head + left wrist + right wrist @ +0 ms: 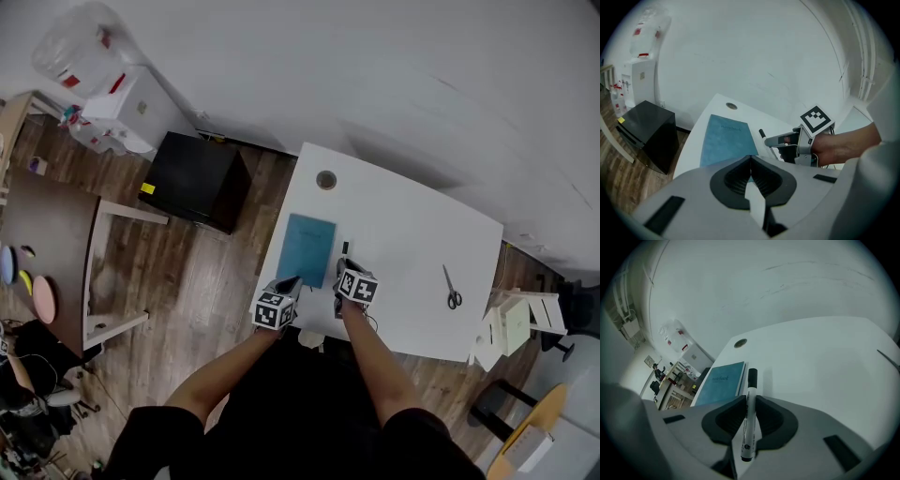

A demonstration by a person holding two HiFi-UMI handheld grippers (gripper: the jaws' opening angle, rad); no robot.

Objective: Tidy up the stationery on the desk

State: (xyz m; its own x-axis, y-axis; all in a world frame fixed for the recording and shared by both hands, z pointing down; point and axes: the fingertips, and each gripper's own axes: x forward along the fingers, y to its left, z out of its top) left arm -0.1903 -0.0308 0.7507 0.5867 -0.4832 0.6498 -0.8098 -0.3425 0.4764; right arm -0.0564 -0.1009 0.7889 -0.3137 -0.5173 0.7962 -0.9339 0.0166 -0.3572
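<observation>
I have the right tool (749, 401) clamped on the marker (748, 418), cap forward. Left tool (751, 161) clenched, empty. Notebook (726, 138) flat on desk (825, 366), just ahead of both.

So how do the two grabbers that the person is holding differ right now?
The right gripper is shut on a white marker with a black cap, which sticks out forward; the left gripper is shut on nothing. The left gripper points at the near end of the blue notebook; the right gripper sits to the notebook's right. Shared: both have their jaws closed, and both are at the near edge of the white desk.
</observation>
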